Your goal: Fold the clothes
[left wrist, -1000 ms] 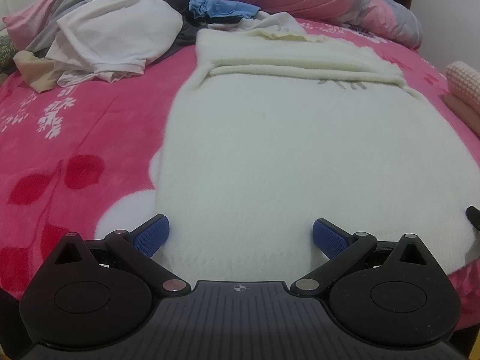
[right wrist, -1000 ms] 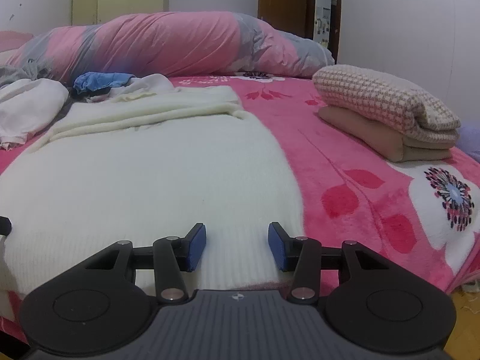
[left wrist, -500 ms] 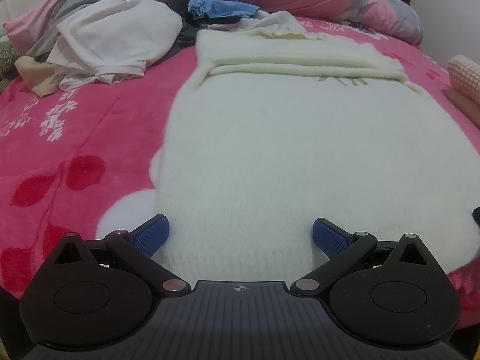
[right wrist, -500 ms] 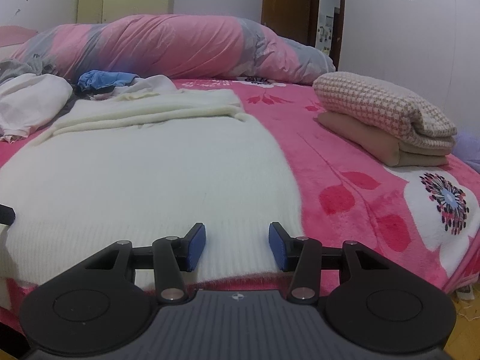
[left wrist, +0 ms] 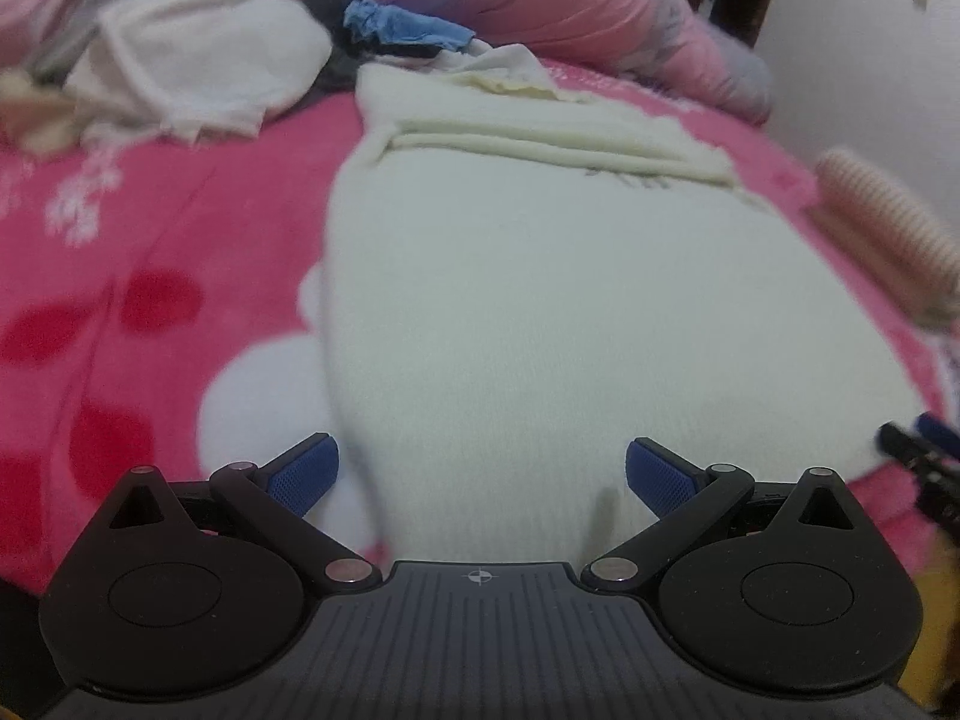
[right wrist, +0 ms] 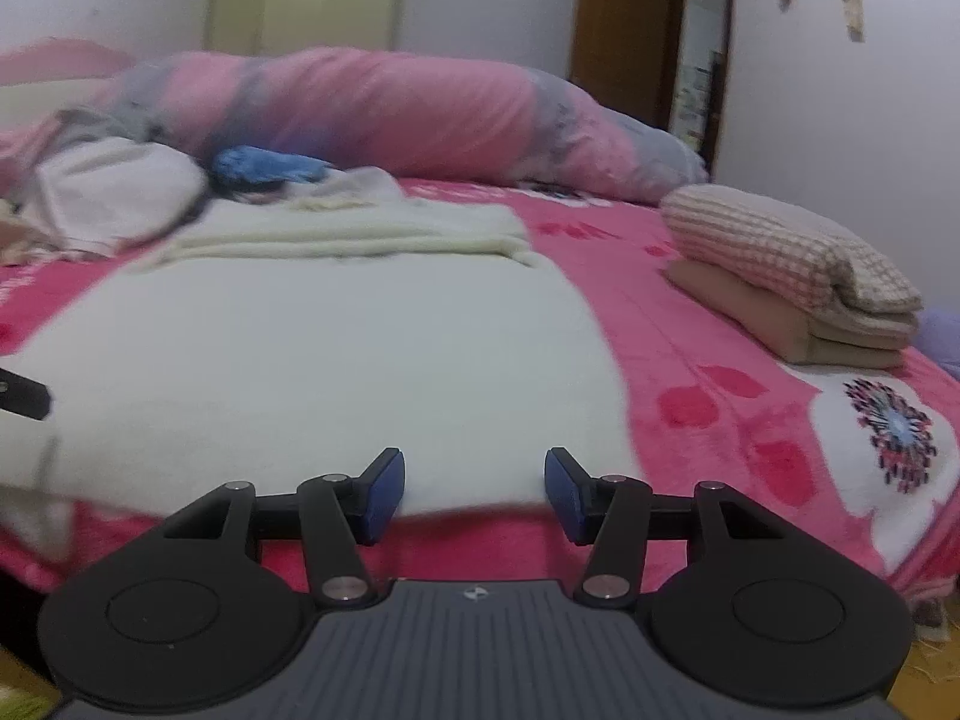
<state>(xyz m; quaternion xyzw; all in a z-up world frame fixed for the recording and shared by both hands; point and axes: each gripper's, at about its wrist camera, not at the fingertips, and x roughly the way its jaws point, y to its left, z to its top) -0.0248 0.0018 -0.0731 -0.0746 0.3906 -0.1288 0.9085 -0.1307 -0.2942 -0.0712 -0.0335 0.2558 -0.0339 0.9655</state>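
A cream knitted sweater (left wrist: pixel 540 300) (right wrist: pixel 336 360) lies flat on the pink bed, its far part folded over into a band (left wrist: pixel 540 132). My left gripper (left wrist: pixel 480 471) is open wide just above the sweater's near hem, left of its middle. My right gripper (right wrist: pixel 474 486) hovers at the hem near the sweater's right corner; its jaws are opening and nothing is between them. The tip of the right gripper (left wrist: pixel 918 450) shows at the right edge of the left wrist view, and the left gripper's tip (right wrist: pixel 24 396) at the left edge of the right wrist view.
A pile of unfolded clothes, white (left wrist: pixel 198 66) and blue (left wrist: pixel 402 27), lies at the far left. Folded checked and tan garments (right wrist: pixel 792 276) are stacked at the right. A long pink and grey pillow (right wrist: pixel 372 114) runs along the head of the pink flowered blanket (right wrist: pixel 750 396).
Both views have slid back toward the bed's near edge, and the hem sits closer to the fingers. The right gripper's jaws stand a little wider. The left gripper's view has swung rightward.
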